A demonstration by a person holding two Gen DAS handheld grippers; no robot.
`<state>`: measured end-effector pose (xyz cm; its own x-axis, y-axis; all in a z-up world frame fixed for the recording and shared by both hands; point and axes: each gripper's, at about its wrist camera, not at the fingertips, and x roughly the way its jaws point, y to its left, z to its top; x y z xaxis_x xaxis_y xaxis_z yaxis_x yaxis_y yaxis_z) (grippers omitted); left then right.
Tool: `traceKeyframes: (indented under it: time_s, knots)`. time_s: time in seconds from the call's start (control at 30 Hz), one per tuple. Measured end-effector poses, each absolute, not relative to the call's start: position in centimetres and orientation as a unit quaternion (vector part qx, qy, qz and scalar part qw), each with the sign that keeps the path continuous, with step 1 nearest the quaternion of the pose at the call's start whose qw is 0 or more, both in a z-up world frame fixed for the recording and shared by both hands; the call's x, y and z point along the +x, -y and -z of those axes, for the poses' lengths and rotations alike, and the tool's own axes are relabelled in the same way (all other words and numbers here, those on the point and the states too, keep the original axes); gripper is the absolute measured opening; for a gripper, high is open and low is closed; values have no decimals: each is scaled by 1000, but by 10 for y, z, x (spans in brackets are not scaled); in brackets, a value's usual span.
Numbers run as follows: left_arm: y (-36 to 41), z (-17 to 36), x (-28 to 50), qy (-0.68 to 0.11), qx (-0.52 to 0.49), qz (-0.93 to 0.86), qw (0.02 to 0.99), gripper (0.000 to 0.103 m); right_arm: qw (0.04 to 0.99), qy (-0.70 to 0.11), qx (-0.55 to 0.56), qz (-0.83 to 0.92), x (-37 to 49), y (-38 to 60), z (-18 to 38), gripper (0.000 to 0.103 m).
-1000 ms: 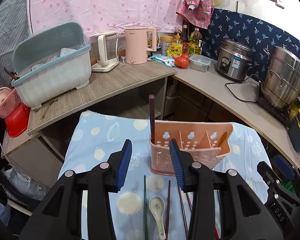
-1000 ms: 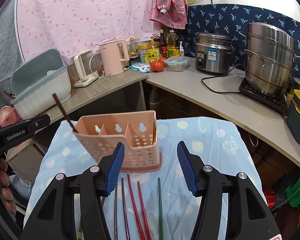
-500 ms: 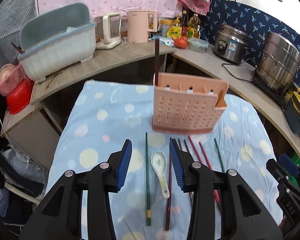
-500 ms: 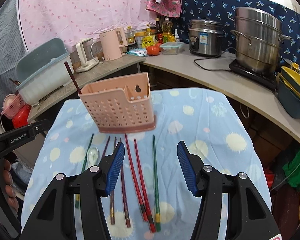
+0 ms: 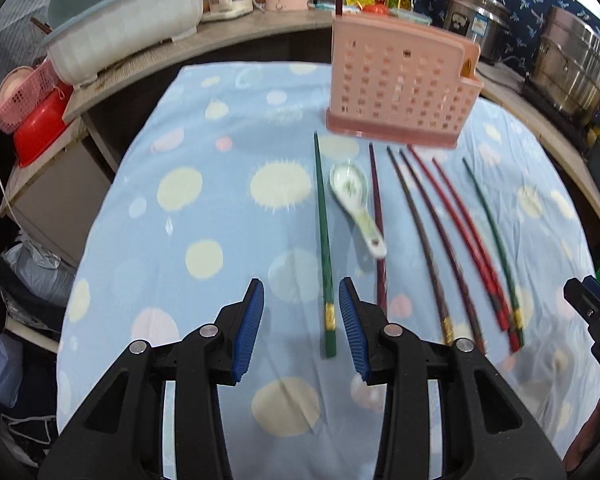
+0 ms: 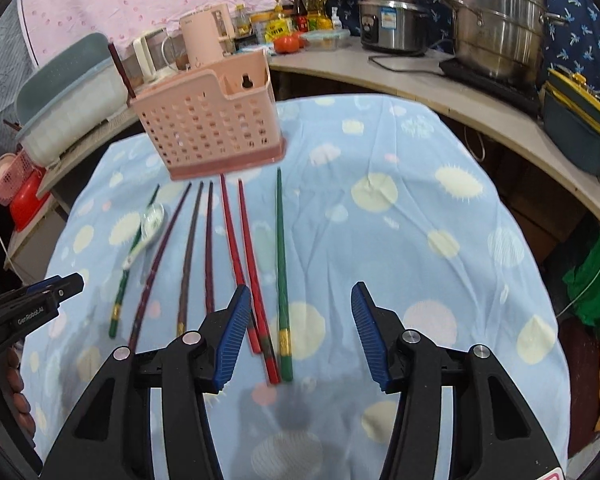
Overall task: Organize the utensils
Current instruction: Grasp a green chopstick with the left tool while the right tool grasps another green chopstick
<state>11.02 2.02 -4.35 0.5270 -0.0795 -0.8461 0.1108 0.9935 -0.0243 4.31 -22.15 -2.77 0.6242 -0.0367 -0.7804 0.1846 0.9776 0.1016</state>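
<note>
Seven slim lacquered chopsticks in green, brown, red

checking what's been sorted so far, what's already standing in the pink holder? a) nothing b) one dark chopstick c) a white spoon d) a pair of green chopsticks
b: one dark chopstick sticks up out of the end compartment of the pink holder, while the white spoon and the two green chopsticks lie on the blue cloth.
</note>
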Motion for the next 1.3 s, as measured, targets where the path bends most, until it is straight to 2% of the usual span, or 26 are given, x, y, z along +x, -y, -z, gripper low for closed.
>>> traceKeyframes:
  time_s: [0.23,0.7,1.07,1.27,1.3]
  knots:
    - [-16,71,101,-492,18,55,868,37,888,-451,70,60,41,212,59,34]
    - [-11,84,105,-502,20,51,863,37,877,-474,56,57,54,206,86,17]
    - [-11,93,108,-507,17,51,860,35,878,-471,57,55,54,206,89,15]
    - [-14,93,105,-500,13,57,864,23,879,-471,58,55,54,207,89,15]
    - [-14,93,105,-499,11,59,864,19,879,-471,58,55,53,207,89,14]
